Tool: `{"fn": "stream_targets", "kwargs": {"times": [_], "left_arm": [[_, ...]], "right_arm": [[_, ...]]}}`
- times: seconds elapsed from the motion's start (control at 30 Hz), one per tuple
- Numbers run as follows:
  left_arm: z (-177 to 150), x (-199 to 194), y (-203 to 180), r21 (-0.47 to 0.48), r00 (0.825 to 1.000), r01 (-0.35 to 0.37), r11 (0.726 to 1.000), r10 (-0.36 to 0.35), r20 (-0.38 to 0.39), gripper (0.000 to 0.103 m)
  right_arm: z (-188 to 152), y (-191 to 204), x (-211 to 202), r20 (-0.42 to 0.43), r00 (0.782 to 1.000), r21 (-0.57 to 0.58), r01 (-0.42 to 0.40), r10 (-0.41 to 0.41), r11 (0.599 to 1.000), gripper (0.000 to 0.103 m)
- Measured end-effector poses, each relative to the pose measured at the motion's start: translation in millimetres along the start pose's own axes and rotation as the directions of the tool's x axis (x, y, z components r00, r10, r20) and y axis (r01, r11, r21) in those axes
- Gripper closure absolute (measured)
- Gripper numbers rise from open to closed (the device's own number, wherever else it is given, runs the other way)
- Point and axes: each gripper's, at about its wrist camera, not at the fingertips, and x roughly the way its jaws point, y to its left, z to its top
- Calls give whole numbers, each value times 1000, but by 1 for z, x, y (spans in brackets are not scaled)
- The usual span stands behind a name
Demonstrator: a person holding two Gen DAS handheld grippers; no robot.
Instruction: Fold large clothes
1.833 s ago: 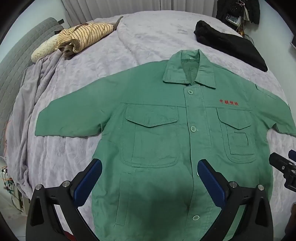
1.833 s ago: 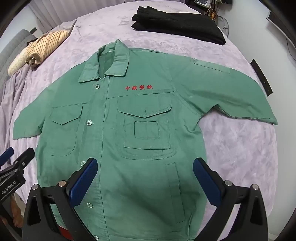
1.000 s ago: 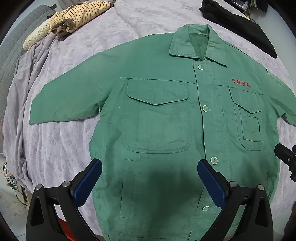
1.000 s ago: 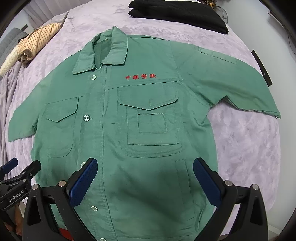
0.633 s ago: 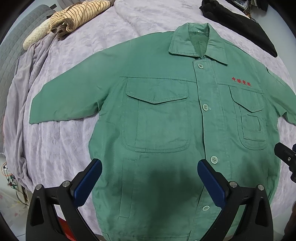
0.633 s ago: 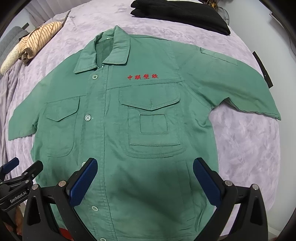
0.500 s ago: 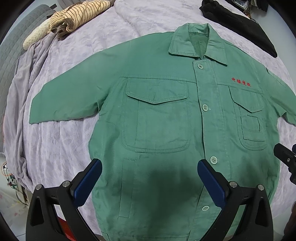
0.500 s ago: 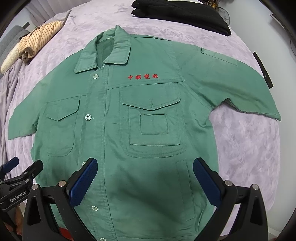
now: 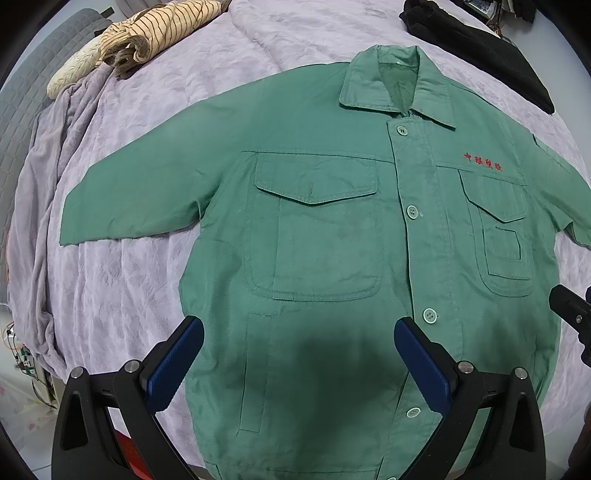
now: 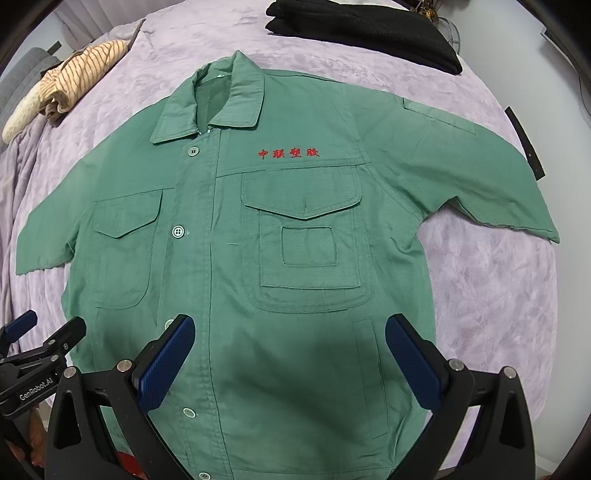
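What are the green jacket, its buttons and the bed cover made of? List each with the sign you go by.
Green jacket: likely stiff woven cotton or a blend; matte, visible weave, crisp stitched seams.
Buttons: probably plastic; smooth, pale green, four holes.
Bed cover: seems plush fleece or velvet; soft lilac nap with crushed, mottled sheen.

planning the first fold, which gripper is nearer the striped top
Left. The left gripper hovers over the jacket's striped top side; the right gripper hovers farther away.
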Motion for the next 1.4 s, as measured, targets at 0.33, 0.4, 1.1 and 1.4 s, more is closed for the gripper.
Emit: {"fn": "stream_targets", "kwargs": {"times": [0.33, 0.4, 1.1, 1.4], "left_arm": [[-3, 1, 4, -7, 1000, -6, 1000, 6, -3, 0], [-3, 1, 3, -6, 1000, -7, 1000, 7, -4, 0], [-4, 2, 5, -5, 1000, -7, 1000, 7, -6, 0], [-8, 4, 8, -2, 1000, -11, 1000, 11, -2, 0]], "right_arm": [[-1, 2, -3, 1, 1000, -1, 4, -4, 1000, 0], [-2, 1, -3, 2, 1000, -2, 3, -3, 1000, 0], [-4, 3, -2, 3, 1000, -2, 2, -2, 1000, 0], [-5, 4, -1, 2, 1000, -4, 3, -3, 1000, 0]]}}
